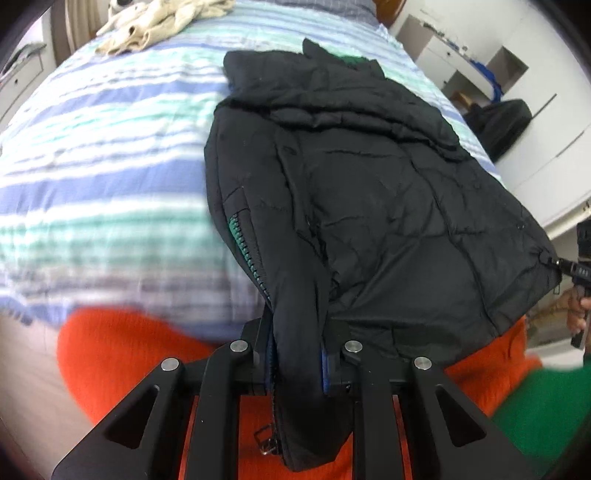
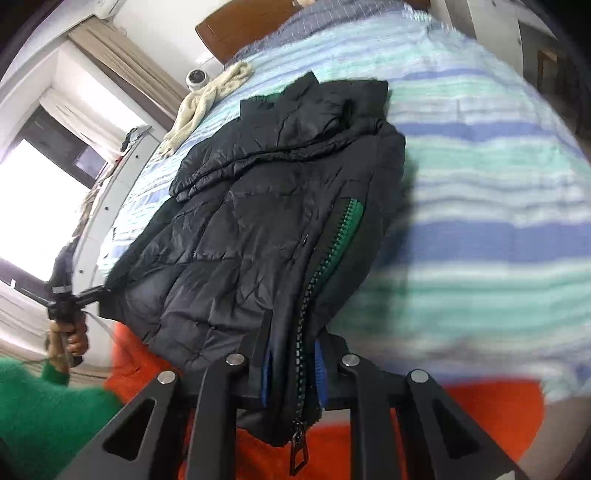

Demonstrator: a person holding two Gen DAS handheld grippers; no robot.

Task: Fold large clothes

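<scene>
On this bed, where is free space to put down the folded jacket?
The striped bedspread lies bare between the black jacket and the cream cloth near the head. Its other side is bare too. The near edge is crowded: both tools, left and right, grip the hem.

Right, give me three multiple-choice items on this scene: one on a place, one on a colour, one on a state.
1. Where does the cream cloth lie?
A. On the far part of the bed, beyond the jacket
B. On top of the jacket
C. On the floor

2. What colour is the tape along the jacket's zip?
A. Yellow
B. Green
C. White

3. What is the left gripper doing?
A. Standing open above the bed
B. Shut on nothing
C. Shut on the jacket's edge

Answers:
1 A, the cloth sits near the headboard end, apart from the jacket.
2 B, green shows beside the black teeth.
3 C, black fabric is pinched between its blue pads.
</scene>
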